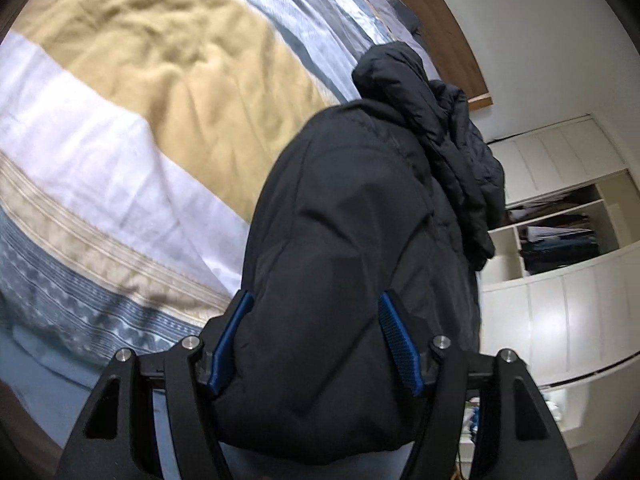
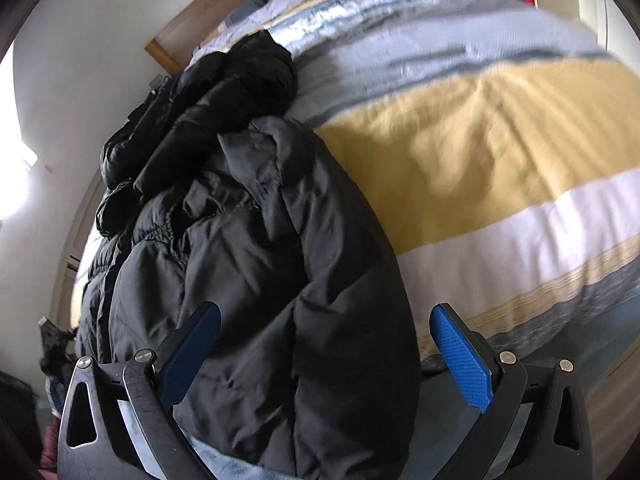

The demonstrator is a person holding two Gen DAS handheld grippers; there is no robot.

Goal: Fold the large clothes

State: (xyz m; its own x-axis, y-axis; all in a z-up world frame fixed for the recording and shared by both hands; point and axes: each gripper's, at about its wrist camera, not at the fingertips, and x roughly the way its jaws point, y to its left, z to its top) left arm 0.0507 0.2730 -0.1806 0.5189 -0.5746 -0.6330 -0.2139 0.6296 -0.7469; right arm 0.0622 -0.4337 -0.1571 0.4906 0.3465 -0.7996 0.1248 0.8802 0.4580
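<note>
Left gripper (image 1: pixel 316 344), black frame, blue ribbed pads: jaws set wide, a thick puffy fold of the black padded jacket (image 1: pixel 352 240) filling the gap and pressed by both pads; gripping it.

Right gripper (image 2: pixel 325 344), same make: jaws wide. The left-hand pad lies against the jacket (image 2: pixel 256 264); the right-hand pad (image 2: pixel 460 364) stands clear of the fabric, bedding showing beside it. Whether this is a true grip cannot be told.

Jacket, one: black quilted, bulky, bunched lengthwise along the edge of the bed, its far end heaped in dark rolls.

Striped duvet (image 1: pixel 140 92), one: bands of mustard yellow, white, beige and patterned grey-blue, covering the bed beneath and beside the jacket.

Wooden headboard (image 1: pixel 440 20), one: brown, at the far end.

White wardrobe (image 1: pixel 560 208), one: open shelves with stacked folded items.
</note>
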